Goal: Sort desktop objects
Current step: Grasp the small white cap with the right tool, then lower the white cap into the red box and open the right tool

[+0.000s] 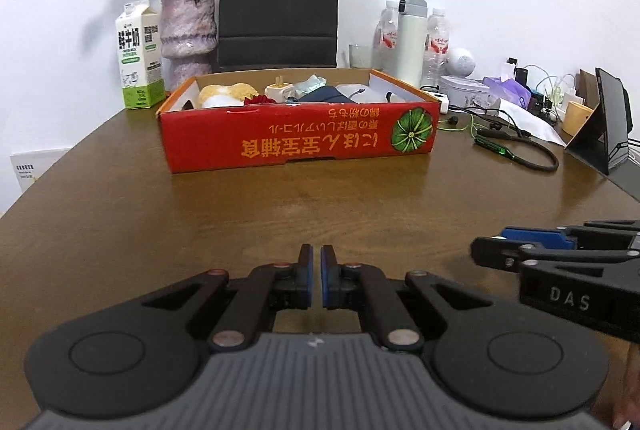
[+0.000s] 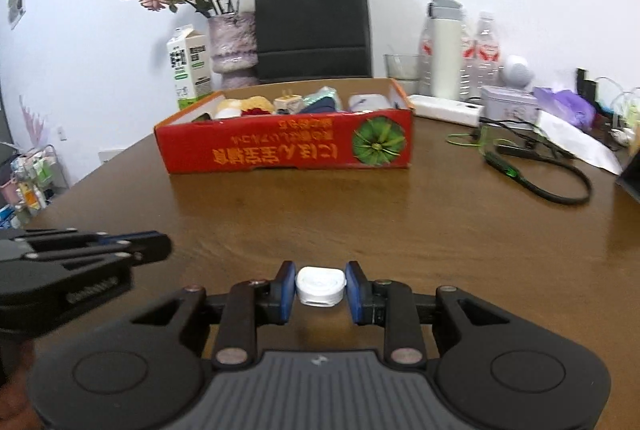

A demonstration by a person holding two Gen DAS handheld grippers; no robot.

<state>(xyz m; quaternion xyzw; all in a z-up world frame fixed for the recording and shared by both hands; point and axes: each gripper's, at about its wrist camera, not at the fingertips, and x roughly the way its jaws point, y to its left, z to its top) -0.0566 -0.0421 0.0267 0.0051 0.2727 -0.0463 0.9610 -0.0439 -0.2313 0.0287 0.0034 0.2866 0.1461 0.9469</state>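
My right gripper [image 2: 320,269] is shut on a small white roll [image 2: 320,286], held just above the brown table [image 2: 400,230] near its front. The roll's exact nature is unclear. My left gripper [image 1: 317,250] is shut with nothing between its blue pads, low over the table. Each gripper shows in the other's view: the right gripper [image 1: 490,245] at the right edge, the left gripper [image 2: 162,245] at the left edge. Farther back stands a red cardboard box [image 1: 296,143] [image 2: 280,151] holding a yellow plush toy [image 1: 224,94], a plug adapter [image 1: 280,89] and several other items.
Behind the box stand a milk carton [image 1: 140,57], a vase of dried roses [image 1: 187,29] and a black paper bag [image 1: 280,9]. Right of it are a white flask [image 1: 410,37], water bottles, a black neckband cable [image 1: 520,149] and a propped dark tablet [image 1: 612,125].
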